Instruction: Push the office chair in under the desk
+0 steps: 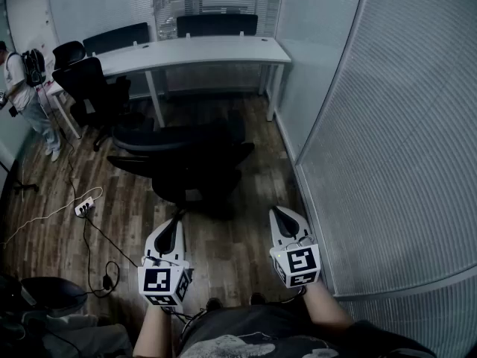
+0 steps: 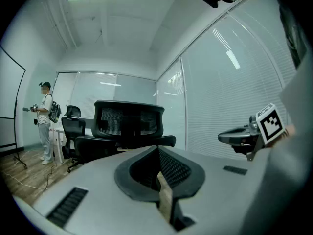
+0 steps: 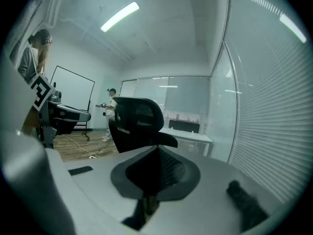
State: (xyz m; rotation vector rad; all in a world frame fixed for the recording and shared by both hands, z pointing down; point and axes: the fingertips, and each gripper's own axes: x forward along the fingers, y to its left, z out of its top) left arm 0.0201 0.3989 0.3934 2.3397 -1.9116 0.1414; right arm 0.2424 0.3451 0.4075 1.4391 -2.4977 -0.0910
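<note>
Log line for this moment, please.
phase: pre-contact | office chair: out from desk, untouched | left claw: shut, empty | right claw: shut, empty

White left gripper (image 1: 178, 220) and right gripper (image 1: 280, 212), black jaws, dark printed shirt (image 1: 253, 340).

- I count two grippers: left gripper (image 1: 179, 218), right gripper (image 1: 277, 211).
- At least four office chairs (image 1: 186, 162).
- One desk (image 1: 209, 51), top centre.
- One person (image 1: 26, 88), upper left.
- One power strip (image 1: 83, 208), left.
</note>
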